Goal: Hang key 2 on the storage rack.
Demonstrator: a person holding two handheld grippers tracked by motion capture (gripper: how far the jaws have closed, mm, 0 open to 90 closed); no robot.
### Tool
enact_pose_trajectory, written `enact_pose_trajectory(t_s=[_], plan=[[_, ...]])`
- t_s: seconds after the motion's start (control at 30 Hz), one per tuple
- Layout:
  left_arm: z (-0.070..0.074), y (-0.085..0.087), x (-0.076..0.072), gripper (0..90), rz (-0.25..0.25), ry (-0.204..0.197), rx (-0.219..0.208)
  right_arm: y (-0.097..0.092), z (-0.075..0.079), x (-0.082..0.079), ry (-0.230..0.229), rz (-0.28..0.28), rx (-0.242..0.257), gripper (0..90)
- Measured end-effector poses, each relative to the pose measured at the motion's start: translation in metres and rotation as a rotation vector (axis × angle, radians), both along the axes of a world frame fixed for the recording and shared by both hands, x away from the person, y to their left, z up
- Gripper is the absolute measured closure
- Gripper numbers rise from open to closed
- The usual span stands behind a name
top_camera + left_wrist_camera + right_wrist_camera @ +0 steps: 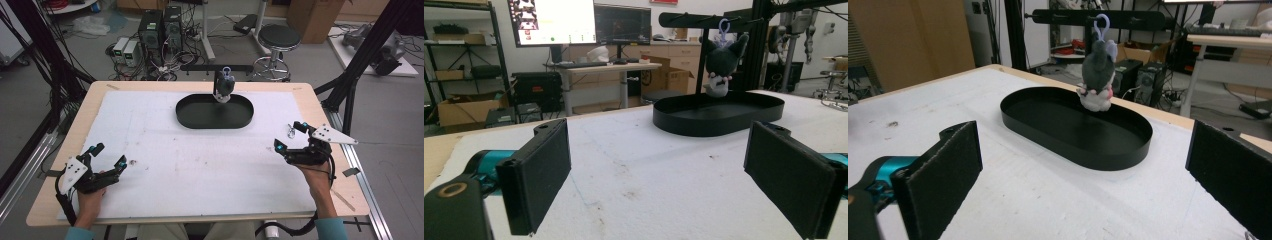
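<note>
A black oval tray (200,120) (684,125) (1048,125) lies at the far middle of the white mat. A small dark grey plush toy (224,85) (721,65) (1096,77) hangs by a purple loop from a black bar (200,66) (694,20) (1128,19) above the tray's far side. My left gripper (110,156) (659,175) rests open at the near left of the mat, nothing between its jaws. My right gripper (290,135) (1083,175) stands open at the right side, also holding nothing, and points toward the tray.
A small metal clip (290,131) lies on the mat between the right gripper's fingertips. A dark speck (133,161) sits by the left gripper. Black frame posts (350,70) flank the table. A stool (278,37) and computers (160,27) stand beyond the far edge.
</note>
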State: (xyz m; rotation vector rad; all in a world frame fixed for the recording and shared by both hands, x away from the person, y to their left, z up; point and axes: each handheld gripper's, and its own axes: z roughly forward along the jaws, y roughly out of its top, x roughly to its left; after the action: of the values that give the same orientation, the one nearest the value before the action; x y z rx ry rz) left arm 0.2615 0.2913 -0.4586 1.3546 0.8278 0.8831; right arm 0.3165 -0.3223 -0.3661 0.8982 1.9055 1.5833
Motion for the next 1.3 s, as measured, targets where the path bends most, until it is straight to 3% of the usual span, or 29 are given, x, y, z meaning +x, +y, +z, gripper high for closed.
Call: enact_pose_trajectory(t_s=[0.27, 0.37, 0.7, 1.03, 1.3], plan=[[0.0, 0.0, 0.0, 11.9, 0.001, 0.0, -0.002, -0.005, 0.007, 0.016, 0.05, -0.02, -0.041, 0.7], [0.0, 0.0, 0.0, 11.9, 0.0, 0.0, -0.002, -0.008, 0.01, 0.024, 0.06, -0.039, -0.071, 0.7], [0.0, 0.0, 0.0, 11.9, 0.002, 0.0, -0.001, -0.016, 0.018, 0.06, 0.154, -0.084, -0.193, 0.7], [0.0, 0.0, 0.0, 11.8, 0.0, 0.0, 0.001, -0.018, 0.011, 0.094, 0.255, -0.108, -0.225, 0.7], [0.0, 0.0, 0.0, 11.8, 0.0, 0.0, 0.003, -0.023, 0.004, 0.117, 0.343, -0.171, -0.261, 0.8]])
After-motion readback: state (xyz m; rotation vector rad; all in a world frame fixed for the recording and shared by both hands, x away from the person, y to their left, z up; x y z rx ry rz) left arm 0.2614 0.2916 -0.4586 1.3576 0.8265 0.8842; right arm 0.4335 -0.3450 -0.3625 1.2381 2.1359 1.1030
